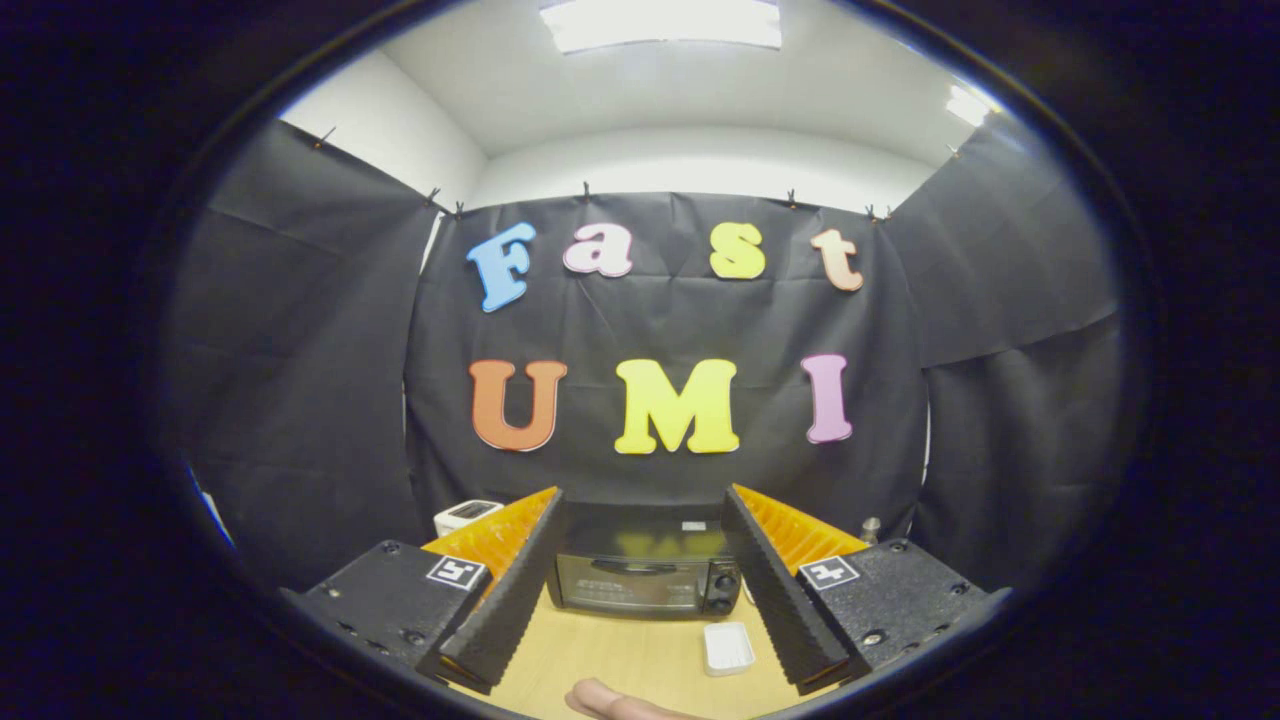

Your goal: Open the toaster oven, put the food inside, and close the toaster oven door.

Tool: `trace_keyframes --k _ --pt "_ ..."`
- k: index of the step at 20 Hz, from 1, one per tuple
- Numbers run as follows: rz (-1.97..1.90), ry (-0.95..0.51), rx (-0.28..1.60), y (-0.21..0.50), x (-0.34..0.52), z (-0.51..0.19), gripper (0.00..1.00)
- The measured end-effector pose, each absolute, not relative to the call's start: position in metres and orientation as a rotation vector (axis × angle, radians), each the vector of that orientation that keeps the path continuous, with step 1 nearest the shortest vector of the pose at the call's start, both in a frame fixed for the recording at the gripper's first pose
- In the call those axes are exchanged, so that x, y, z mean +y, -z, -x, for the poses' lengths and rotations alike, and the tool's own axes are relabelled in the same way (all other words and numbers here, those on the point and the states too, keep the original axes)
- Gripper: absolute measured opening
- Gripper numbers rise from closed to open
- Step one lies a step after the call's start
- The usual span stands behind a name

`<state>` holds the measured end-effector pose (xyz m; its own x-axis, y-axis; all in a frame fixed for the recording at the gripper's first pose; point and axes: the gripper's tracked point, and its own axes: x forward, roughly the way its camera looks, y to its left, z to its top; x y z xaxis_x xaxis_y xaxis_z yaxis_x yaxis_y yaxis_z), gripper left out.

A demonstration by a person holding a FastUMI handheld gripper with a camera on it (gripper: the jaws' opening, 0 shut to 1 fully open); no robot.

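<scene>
One black toaster oven (645, 572), door closed.

Your one camera rides on the gripper (640, 590) and looks forward along its two fingers, which stand wide apart and touch nothing. You face the far wall of the booth squarely, from above the near edge of the table (620, 650). The view is level to slightly upward: you take in the ceiling light (660, 22) as well as the tabletop. The oven (645, 572) sits dead ahead between the fingers, at a middling distance, not close. A hand (610, 702) sits nearest you.
</scene>
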<state>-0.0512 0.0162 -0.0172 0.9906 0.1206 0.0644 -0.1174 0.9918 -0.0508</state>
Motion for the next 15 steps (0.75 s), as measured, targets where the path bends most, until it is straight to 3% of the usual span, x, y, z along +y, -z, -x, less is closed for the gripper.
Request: trace_keyframes --k 15 --pt "0.025 -0.22 -0.031 0.02 0.006 0.091 0.99"
